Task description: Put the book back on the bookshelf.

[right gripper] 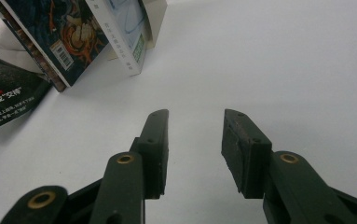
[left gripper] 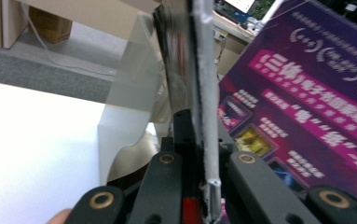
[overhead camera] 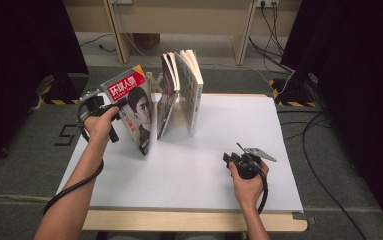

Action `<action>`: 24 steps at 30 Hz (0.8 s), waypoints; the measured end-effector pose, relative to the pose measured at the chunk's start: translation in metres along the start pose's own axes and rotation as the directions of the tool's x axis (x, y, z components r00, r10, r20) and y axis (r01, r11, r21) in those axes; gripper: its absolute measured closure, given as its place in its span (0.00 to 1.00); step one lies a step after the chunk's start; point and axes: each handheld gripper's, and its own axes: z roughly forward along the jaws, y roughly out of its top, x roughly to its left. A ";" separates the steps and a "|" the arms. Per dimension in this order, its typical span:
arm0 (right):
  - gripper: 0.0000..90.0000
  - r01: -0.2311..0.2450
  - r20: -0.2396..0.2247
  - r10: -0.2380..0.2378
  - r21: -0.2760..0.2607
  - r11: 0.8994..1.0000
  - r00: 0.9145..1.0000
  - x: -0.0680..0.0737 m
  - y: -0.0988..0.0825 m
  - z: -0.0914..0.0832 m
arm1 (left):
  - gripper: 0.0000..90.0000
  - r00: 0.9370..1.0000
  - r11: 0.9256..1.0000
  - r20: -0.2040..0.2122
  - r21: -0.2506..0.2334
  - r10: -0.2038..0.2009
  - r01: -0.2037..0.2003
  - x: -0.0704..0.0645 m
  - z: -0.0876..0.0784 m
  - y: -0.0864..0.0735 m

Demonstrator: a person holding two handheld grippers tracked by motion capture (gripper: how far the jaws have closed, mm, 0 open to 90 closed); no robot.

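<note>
A magazine (overhead camera: 135, 111) with a red title band and a portrait cover stands tilted on the white table top (overhead camera: 204, 170), left of centre. My left gripper (overhead camera: 120, 103) is shut on its left edge; in the left gripper view the jaws (left gripper: 198, 140) pinch the thin white page edge (left gripper: 204, 93). Right of it stand two leaning books, one with a dark cover (overhead camera: 166, 100) and one white and thick (overhead camera: 191, 90). My right gripper (overhead camera: 231, 159) rests low at the front right, open, and its jaws (right gripper: 195, 149) have nothing but bare white table between them.
A purple printed cover (left gripper: 306, 107) leans close on the right of the held magazine. A clear plastic bookend (left gripper: 129, 107) stands behind it. The books' lower corners (right gripper: 69, 46) sit far left of the right jaws. Black curtains and floor cables surround the table.
</note>
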 end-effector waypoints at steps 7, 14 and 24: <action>0.69 -0.007 0.002 0.007 -0.003 1.000 1.000 0.001 0.000 -0.001 | 0.96 0.993 0.992 0.032 -0.053 0.114 -0.112 -0.022 -0.011 0.017; 0.69 -0.001 0.002 0.001 -0.007 1.000 1.000 0.001 0.001 -0.001 | 0.96 0.980 0.968 0.012 -0.159 0.200 -0.195 -0.034 -0.011 0.036; 0.69 -0.004 -0.004 0.004 -0.012 1.000 1.000 0.003 0.001 -0.002 | 0.96 0.943 0.908 -0.069 -0.257 0.324 -0.331 -0.020 0.004 0.018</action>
